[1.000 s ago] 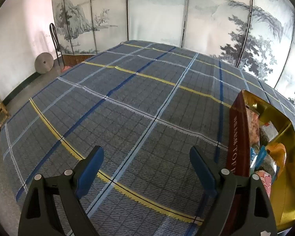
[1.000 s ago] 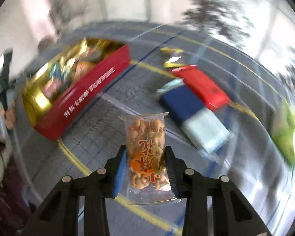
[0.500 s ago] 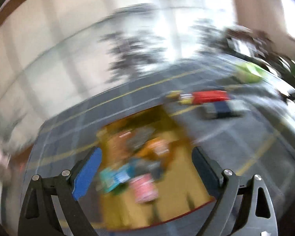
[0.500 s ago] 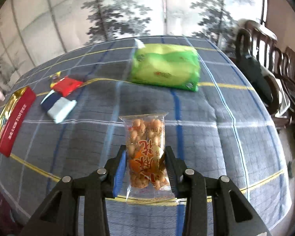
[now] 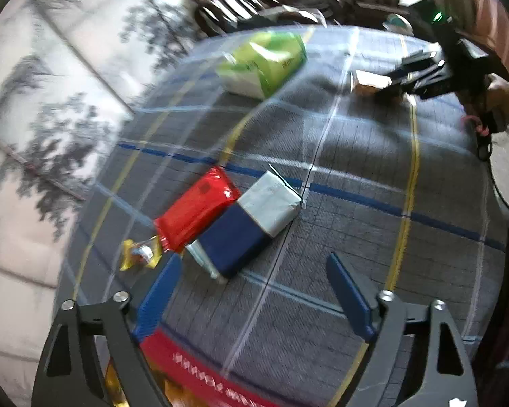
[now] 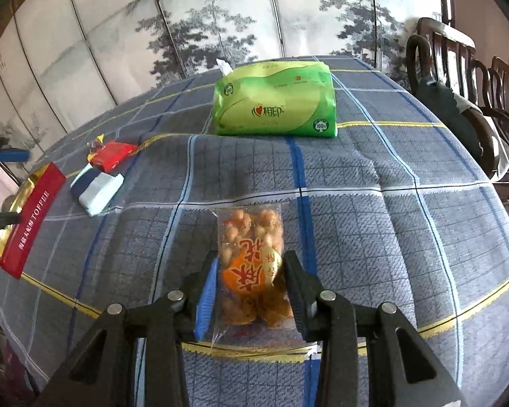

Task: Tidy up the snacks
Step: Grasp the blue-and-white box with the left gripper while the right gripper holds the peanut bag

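Clearly the peanut packet (image 6: 251,264) sits clamped between the right tool's (image 6: 249,291) pads.

1. The green tissue pack (image 6: 275,103) lies near the far edge of the blue plaid-covered table (image 6: 390,203).
2. The red-and-gold toffee box (image 6: 32,217) sits at the left edge.
3. The red packet (image 6: 113,156), behind the navy-and-white packet (image 6: 96,186), lies between box and tissue pack.

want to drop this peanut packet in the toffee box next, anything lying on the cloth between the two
Nothing visible blocks it. The peanut packet is clamped in the right gripper, and the red toffee box sits far left. Only bare plaid tablecloth lies between. The blue-and-white packet and red packet lie behind that line.
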